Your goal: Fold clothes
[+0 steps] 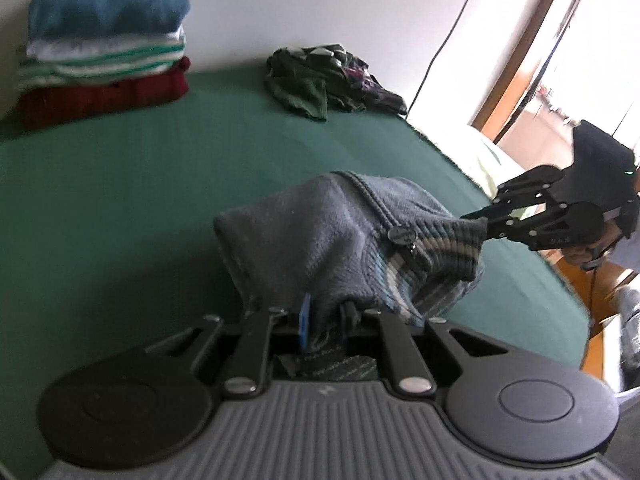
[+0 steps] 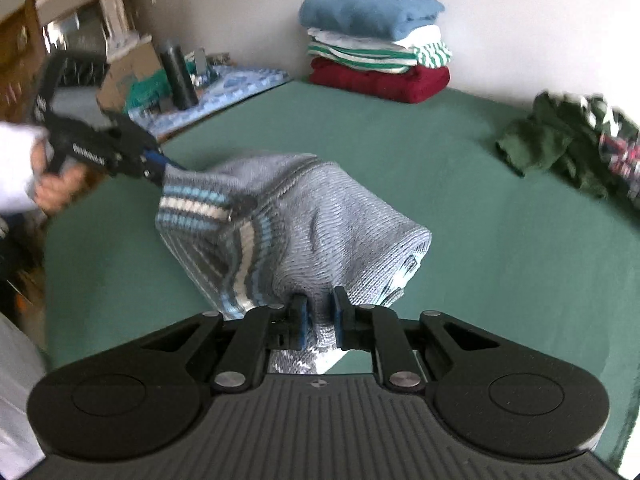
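A grey-blue knitted sweater [image 1: 320,240] with striped ribbing hangs bunched above the green bed cover [image 1: 120,200], held up between both grippers. In the left wrist view my left gripper [image 1: 325,316] is shut on a fold of the sweater at the bottom of the view. My right gripper [image 1: 482,226] pinches the striped edge on the right. In the right wrist view the sweater [image 2: 328,220] rises from my right gripper [image 2: 318,318], whose pads press on the knit. My left gripper [image 2: 166,168], held by a hand, grips the striped band at the left.
A stack of folded clothes [image 2: 376,40] stands against the back wall. A crumpled dark green pile [image 2: 560,148] lies further along the cover [image 2: 480,280]. Boxes and a dark bottle [image 2: 180,76] crowd the far left. A bright doorway [image 1: 580,60] lies beyond the bed's right edge.
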`<state>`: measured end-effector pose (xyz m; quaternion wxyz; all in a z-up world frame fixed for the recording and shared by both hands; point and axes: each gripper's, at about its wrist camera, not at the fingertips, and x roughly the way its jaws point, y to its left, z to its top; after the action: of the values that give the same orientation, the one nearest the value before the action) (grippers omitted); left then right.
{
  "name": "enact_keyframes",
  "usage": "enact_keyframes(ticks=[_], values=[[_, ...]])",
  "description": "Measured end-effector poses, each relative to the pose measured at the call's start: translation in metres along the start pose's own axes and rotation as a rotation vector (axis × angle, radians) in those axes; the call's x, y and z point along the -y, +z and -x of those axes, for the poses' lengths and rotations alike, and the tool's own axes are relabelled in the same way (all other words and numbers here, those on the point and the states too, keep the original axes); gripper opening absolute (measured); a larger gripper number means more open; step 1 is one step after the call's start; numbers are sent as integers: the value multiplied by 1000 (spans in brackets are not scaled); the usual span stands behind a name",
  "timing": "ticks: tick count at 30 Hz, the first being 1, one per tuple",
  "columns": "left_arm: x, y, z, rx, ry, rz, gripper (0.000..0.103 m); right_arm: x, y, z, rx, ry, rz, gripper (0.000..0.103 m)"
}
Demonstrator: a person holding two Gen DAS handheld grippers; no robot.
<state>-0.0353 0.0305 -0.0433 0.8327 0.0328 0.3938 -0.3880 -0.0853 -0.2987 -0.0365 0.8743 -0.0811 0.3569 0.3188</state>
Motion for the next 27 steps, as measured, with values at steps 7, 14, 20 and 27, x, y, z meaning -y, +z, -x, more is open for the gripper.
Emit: enact_keyframes(ticks=[7, 14, 20, 27], values=[[40, 0, -9, 8, 151, -245, 14, -43, -2, 8, 75, -128, 295, 50], [57, -2, -16, -10, 258, -430, 31, -66, -10, -18, 76, -207, 529, 57], [73, 0, -12, 19, 299, -533, 53, -72, -5, -17, 97, -243, 571, 58], [74, 1, -19, 2, 320, -598, 56, -82, -9, -12, 45, -295, 648, 62]])
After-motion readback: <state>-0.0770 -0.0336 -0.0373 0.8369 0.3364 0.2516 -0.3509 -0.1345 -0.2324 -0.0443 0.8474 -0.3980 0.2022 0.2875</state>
